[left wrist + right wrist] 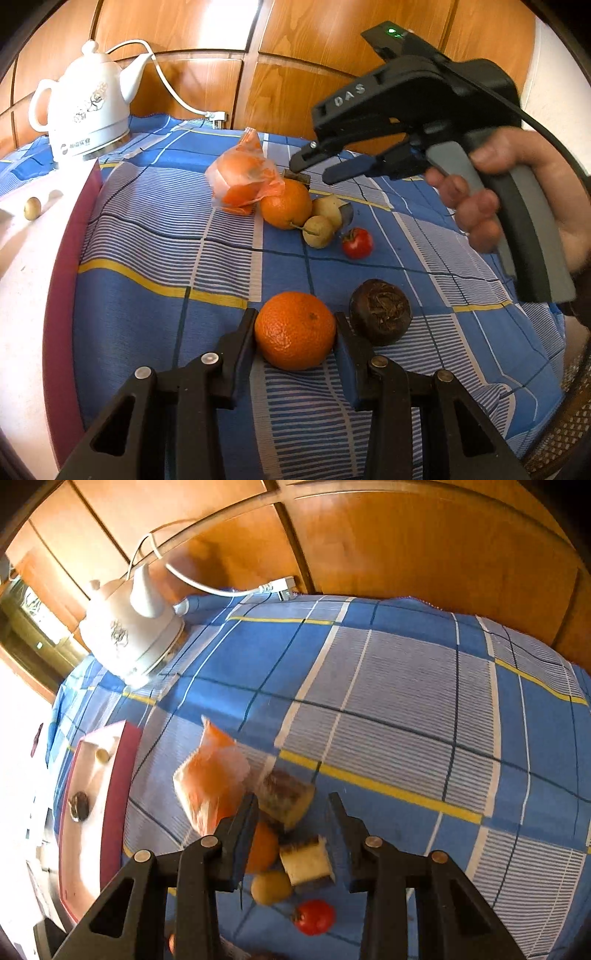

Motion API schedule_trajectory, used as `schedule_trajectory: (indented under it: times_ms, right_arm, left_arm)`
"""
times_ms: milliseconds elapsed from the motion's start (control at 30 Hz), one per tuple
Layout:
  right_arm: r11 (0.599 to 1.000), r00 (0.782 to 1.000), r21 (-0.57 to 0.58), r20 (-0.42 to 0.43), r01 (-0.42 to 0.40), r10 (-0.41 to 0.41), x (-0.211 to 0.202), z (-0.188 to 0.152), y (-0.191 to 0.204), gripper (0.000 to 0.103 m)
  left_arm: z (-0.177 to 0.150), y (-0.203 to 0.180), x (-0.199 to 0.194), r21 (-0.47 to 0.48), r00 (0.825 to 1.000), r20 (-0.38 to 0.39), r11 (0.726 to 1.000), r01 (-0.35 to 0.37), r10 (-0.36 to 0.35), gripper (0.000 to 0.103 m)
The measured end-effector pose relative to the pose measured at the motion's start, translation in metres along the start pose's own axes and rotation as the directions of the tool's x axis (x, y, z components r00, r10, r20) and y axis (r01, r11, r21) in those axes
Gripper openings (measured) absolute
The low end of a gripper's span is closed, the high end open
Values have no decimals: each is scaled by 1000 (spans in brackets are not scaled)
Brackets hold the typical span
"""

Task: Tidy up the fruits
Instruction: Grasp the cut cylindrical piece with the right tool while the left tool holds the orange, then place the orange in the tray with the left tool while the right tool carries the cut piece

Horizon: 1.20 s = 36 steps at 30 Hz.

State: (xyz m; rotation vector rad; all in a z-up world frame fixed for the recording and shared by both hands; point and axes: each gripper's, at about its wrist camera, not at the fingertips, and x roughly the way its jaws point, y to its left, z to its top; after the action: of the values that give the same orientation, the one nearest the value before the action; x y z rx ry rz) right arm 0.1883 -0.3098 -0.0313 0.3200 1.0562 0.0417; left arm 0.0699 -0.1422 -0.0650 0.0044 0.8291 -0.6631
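The left gripper has its fingers pressed against both sides of an orange resting on the blue checked cloth over the bench, a dark shrivelled fruit just beside it. The right gripper hangs above the fruit pile with a gap between its fingers, gripping nothing. A pink-rimmed tray sits left.

My blue plaid cloth carries everything. Taking the white kettle at its far left corner as landmark: the white tray lies just nearer me, the bagged orange, pears and tomato well right.
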Motion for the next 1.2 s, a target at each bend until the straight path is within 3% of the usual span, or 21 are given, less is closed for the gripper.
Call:
schedule_trajectory:
  times_ms: [300, 533, 667, 800, 833, 867, 1033, 1200]
  right_arm:
    - [1000, 1000, 19, -14, 5, -5, 3, 12, 3, 38]
    - [998, 994, -23, -91, 51, -53, -3, -8, -5, 38]
    - [999, 995, -25, -95, 23, -25, -10, -19, -8, 38]
    - [997, 992, -65, -115, 44, -52, -3, -22, -5, 38]
    - [996, 991, -75, -127, 39, -48, 2, -23, -4, 34]
    - [996, 992, -80, -122, 32, -41, 3, -23, -3, 28]
    - [994, 994, -82, -75, 70, -76, -9, -30, -6, 27]
    - [981, 985, -88, -10, 170, -172, -32, -52, -15, 27]
  left_arm:
    - [1, 2, -1, -12, 1000, 5, 1000, 18, -18, 40]
    - [2, 3, -1, -19, 1000, 6, 1000, 22, -22, 40]
    - [2, 3, 0, -17, 1000, 6, 1000, 18, -18, 40]
    - [2, 2, 1, -12, 1000, 4, 1000, 12, -12, 40]
    - [3, 2, 1, -13, 1000, 2, 1000, 13, -13, 40]
    - [3, 2, 1, -16, 1000, 1, 1000, 16, -16, 40]
    - [9, 10, -1, -66, 998, -20, 996, 56, -57, 39]
    - [14, 18, -19, -112, 996, -31, 991, 79, -83, 39]
